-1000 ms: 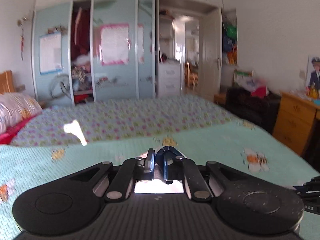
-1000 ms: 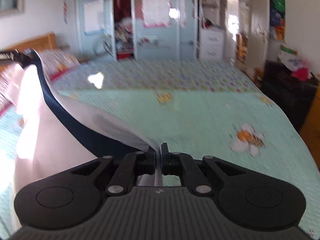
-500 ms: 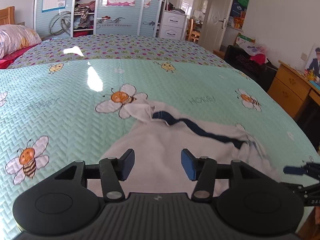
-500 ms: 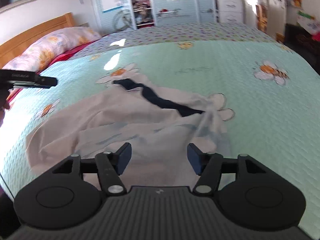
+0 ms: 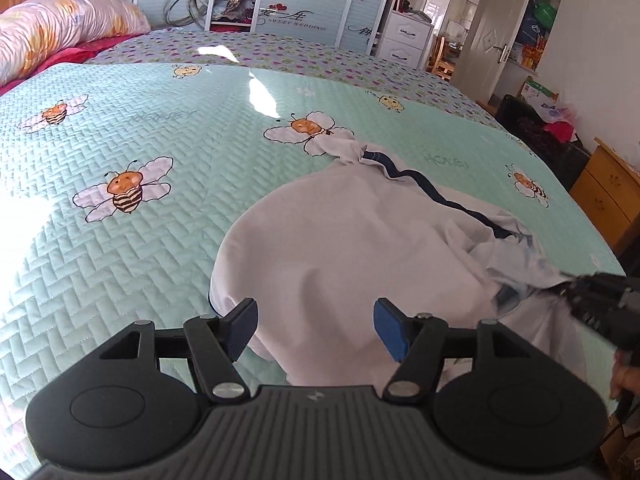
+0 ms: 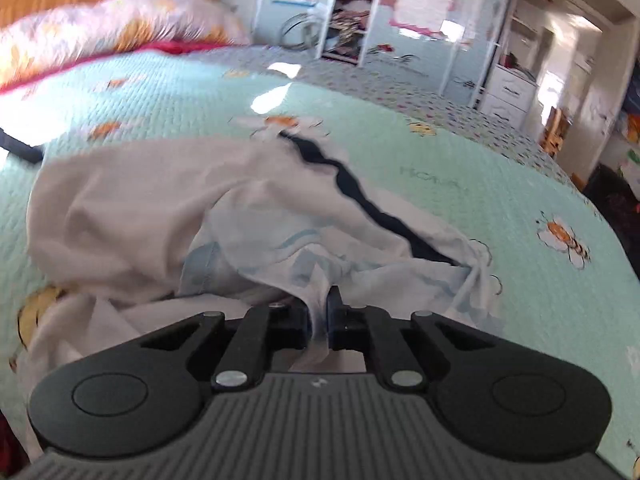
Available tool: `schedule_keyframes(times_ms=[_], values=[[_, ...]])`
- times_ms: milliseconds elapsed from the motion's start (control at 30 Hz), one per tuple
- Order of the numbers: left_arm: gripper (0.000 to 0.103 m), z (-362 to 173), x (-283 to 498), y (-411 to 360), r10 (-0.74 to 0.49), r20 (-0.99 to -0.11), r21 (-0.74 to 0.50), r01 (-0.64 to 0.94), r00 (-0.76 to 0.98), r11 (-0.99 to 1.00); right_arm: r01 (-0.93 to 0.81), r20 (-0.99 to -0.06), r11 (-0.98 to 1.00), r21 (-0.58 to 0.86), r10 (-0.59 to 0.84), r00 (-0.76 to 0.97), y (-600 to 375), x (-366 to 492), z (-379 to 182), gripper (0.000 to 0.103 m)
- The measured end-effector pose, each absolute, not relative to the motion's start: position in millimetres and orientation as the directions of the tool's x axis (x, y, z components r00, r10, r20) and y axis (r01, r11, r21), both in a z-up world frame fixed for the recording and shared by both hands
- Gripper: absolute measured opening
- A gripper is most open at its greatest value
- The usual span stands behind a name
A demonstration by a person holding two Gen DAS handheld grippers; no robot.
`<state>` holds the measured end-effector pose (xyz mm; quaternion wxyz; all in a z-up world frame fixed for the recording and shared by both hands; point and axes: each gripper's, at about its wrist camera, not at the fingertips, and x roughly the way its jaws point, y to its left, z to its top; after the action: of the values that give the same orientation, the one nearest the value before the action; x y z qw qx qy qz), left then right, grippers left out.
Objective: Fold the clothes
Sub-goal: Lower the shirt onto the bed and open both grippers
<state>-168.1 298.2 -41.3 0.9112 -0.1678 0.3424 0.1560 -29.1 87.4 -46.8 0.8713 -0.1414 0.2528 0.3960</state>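
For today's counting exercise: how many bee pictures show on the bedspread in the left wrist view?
6 bees: two large at left, one large at the white garment's far tip, one large at right, two small yellow ones farther back. The garment may hide more.

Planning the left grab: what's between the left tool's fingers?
Left wrist view: the left tool is opening, pads clear, with only the white shirt lying between them.
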Motion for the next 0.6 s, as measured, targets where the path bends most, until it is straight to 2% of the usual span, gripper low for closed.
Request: schedule_keyframes(times_ms=[67, 100, 167, 267, 300, 333, 367, 433, 500, 533, 567, 600], values=[[0.067, -45.2, -164.2, 295.2, 0.174, -0.681, -0.182, -0.395, 0.711, 0.901, -0.689, -0.512, 0.715, 0.116, 0.637, 0.576, 51.2, 0.0, -26.4, 0.005], [0.067, -46.7, -161.7, 294.0, 0.172, -0.682, -0.181, -0.392, 0.711, 0.902, -0.629, -0.491, 0.764, 0.145, 0.607, 0.624, 30.9, 13.7, -17.9, 0.003], [0.067, -52.0, -158.3, 291.2, 0.154, -0.68, -0.199, -0.382, 0.717, 0.903, -0.491, -0.473, 0.857, 0.156, 0.501, 0.724, -10.1, 40.1, -8.7, 0.002], [0.067, -59.2, -154.2, 287.5, 0.14, -0.686, -0.208, -0.376, 0.714, 0.903, -0.164, -0.501, 0.981, 0.1, 0.192, 0.844, -79.4, 82.1, -16.3, 0.001], [0.067, -61.6, -152.8, 286.3, 0.135, -0.688, -0.212, -0.375, 0.713, 0.903, -0.09, -0.523, 0.995, 0.049, 0.102, 0.846, -95.9, 96.0, -24.0, 0.001], [0.067, -64.0, -151.5, 285.1, 0.13, -0.69, -0.215, -0.373, 0.712, 0.903, -0.061, -0.568, 0.997, 0.055, 0.082, 0.819, -111.1, 107.2, -34.3, 0.002], [0.067, -67.1, -150.7, 284.3, 0.122, -0.696, -0.22, -0.371, 0.708, 0.902, -0.039, -0.616, 0.997, 0.07, 0.074, 0.784, -126.2, 117.9, -44.9, 0.006], [0.067, -72.6, -150.3, 284.4, 0.111, -0.707, -0.228, -0.374, 0.698, 0.899, -0.029, -0.635, 0.995, 0.095, 0.083, 0.768, -136.2, 113.5, -50.8, 0.01], [0.067, -76.1, -151.3, 286.3, 0.116, -0.711, -0.236, -0.39, 0.694, 0.89, -0.08, -0.611, 0.99, 0.116, 0.135, 0.78, -130.5, 96.5, -49.5, 0.022], [0.067, -76.8, -152.1, 287.8, 0.116, -0.708, -0.245, -0.397, 0.696, 0.885, -0.152, -0.585, 0.978, 0.145, 0.209, 0.784, -120.4, 84.2, -47.2, 0.034], [0.067, -77.6, -152.8, 289.3, 0.116, -0.706, -0.255, -0.403, 0.698, 0.879, -0.245, -0.559, 0.956, 0.159, 0.292, 0.776, -105.8, 70.3, -45.3, 0.039], [0.067, -78.6, -152.5, 290.4, 0.113, -0.71, -0.26, -0.408, 0.695, 0.875, -0.346, -0.535, 0.928, 0.141, 0.365, 0.762, -85.4, 57.0, -42.5, 0.049]])
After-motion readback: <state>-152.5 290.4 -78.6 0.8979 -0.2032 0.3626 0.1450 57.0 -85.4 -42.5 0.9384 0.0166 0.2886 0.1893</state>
